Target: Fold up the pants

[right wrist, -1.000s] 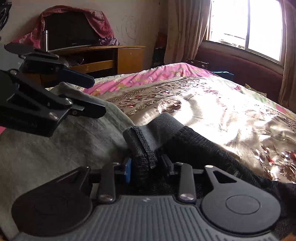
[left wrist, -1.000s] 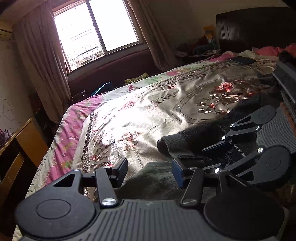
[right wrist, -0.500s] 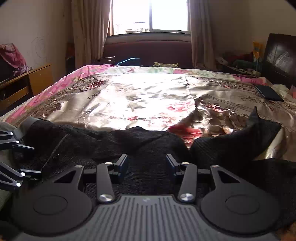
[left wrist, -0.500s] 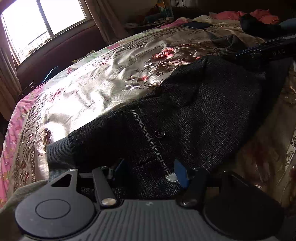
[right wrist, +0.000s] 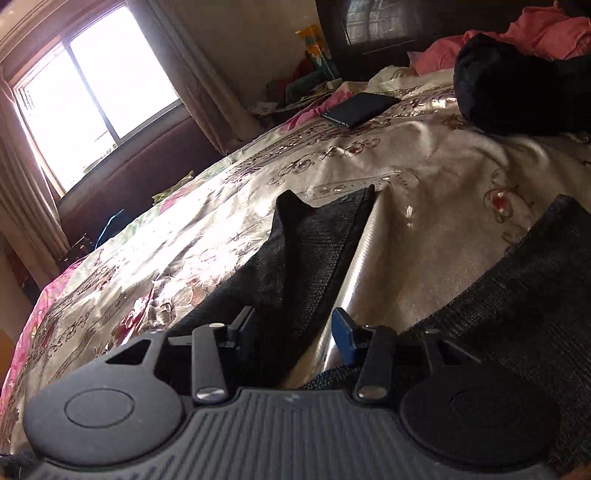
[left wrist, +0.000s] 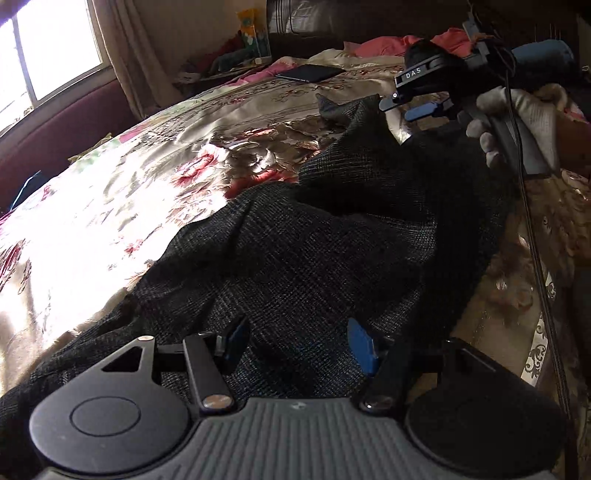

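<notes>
Dark grey woven pants (left wrist: pixel 303 251) lie rumpled on a shiny floral bedspread (left wrist: pixel 110 192). My left gripper (left wrist: pixel 297 341) is open, its blue-padded fingers (left wrist: pixel 360 345) spread just over the pants near their middle. My right gripper (right wrist: pixel 295 332) is open over one pant leg (right wrist: pixel 306 240), whose pointed hem end lies ahead on the bedspread (right wrist: pixel 406 177); the other leg (right wrist: pixel 517 288) lies to its right. In the left wrist view my right gripper (left wrist: pixel 413 107) is at the far end of the pants, held by a gloved hand (left wrist: pixel 524 110).
A dark phone (right wrist: pixel 360 109) lies flat on the bed farther back. A black bundle (right wrist: pixel 517 88) and pink clothes (right wrist: pixel 535 29) sit near the dark headboard (left wrist: pixel 351 18). A window (right wrist: pixel 96 85) with curtains is on the left.
Both grippers have moved along the pants from the waistband towards the legs. The right gripper, shut on the waistband a second ago, is now open at the hem end.
</notes>
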Action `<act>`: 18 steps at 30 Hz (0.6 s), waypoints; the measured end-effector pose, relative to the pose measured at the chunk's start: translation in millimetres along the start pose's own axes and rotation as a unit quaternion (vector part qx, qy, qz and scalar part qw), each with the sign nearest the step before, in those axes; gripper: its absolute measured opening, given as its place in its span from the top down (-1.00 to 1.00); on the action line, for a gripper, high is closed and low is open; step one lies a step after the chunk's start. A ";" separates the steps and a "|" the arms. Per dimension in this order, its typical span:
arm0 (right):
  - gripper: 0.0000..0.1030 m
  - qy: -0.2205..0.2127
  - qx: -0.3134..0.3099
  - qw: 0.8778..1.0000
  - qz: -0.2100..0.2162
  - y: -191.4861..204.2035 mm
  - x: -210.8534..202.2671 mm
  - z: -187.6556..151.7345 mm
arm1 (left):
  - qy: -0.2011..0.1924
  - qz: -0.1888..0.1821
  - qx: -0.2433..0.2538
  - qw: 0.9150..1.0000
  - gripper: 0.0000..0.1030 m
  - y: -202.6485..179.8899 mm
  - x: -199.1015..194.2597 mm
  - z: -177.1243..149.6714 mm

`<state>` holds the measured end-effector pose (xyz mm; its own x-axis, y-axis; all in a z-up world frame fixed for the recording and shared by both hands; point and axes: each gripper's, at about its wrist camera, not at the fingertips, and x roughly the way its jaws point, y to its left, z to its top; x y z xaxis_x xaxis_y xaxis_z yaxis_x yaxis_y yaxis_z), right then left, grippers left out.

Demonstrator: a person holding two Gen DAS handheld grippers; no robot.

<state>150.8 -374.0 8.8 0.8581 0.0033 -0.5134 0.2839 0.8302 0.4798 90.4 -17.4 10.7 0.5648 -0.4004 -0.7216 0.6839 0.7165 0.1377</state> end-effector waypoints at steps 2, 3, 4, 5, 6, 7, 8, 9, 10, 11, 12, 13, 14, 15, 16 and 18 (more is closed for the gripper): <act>0.09 -0.003 0.011 1.000 0.008 -3.5 13.9 7.7 | -0.001 -0.010 -0.003 1.000 -0.40 -3.1 4.5 2.8; 0.09 -0.004 0.007 1.000 0.012 -3.1 21.1 11.5 | -0.003 -0.013 -0.009 1.000 -0.40 -2.3 5.4 4.7; 0.09 -0.005 0.002 1.000 0.012 -2.5 29.3 15.6 | -0.006 -0.016 -0.016 1.000 -0.40 -1.0 6.0 7.0; 0.09 -0.002 0.000 1.000 0.015 -2.4 39.7 20.0 | -0.009 -0.018 -0.023 1.000 -0.39 -0.1 6.9 9.7; 0.09 0.005 -0.002 1.000 0.017 -0.7 48.7 22.5 | -0.011 -0.019 -0.027 0.999 -0.40 0.1 8.3 12.1; 0.09 0.014 -0.005 1.000 0.019 1.3 57.7 24.6 | -0.012 -0.020 -0.030 0.999 -0.39 0.1 9.1 13.7; 0.09 0.029 -0.013 0.999 0.022 4.3 69.5 26.0 | -0.014 -0.022 -0.030 0.999 -0.40 0.1 11.9 15.9; 0.09 0.038 -0.018 0.999 0.022 7.7 77.6 26.1 | -0.015 -0.022 -0.027 0.999 -0.40 -1.1 13.4 16.9; 0.10 0.043 -0.022 0.999 0.022 10.8 83.5 26.0 | -0.013 -0.021 -0.021 0.999 -0.40 -3.4 16.4 17.8; 0.38 0.048 -0.028 0.998 0.021 13.7 87.4 26.5 | -0.011 -0.019 -0.017 1.000 -0.40 -4.9 17.7 17.9; 0.69 0.054 -0.033 0.998 0.015 17.0 91.5 28.5 | -0.008 -0.017 -0.014 1.000 -0.40 -7.3 21.6 20.3; 0.94 0.063 -0.026 0.998 0.011 17.5 94.4 32.1 | -0.007 -0.017 -0.014 1.000 -0.40 -8.3 21.4 20.8; 0.95 0.070 -0.014 0.997 0.018 16.4 94.4 36.2 | -0.008 -0.019 -0.015 1.000 -0.40 -9.1 22.3 22.6; 0.95 0.066 -0.012 0.997 0.029 16.0 89.9 39.5 | -0.008 -0.021 -0.016 1.000 -0.40 -9.9 21.9 23.9; 0.95 0.058 -0.012 0.998 0.037 16.2 81.9 43.0 | -0.009 -0.020 -0.014 1.000 -0.40 -11.5 21.9 25.4; 0.96 0.032 0.005 0.997 0.063 11.8 53.1 55.1 | -0.013 -0.015 -0.003 1.000 -0.40 -18.2 18.8 29.5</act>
<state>223.3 -394.8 26.4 0.8578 0.1431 -0.4937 0.1809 0.8150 0.5506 102.2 -54.8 14.7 0.5553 -0.4365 -0.7079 0.6979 0.7075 0.1112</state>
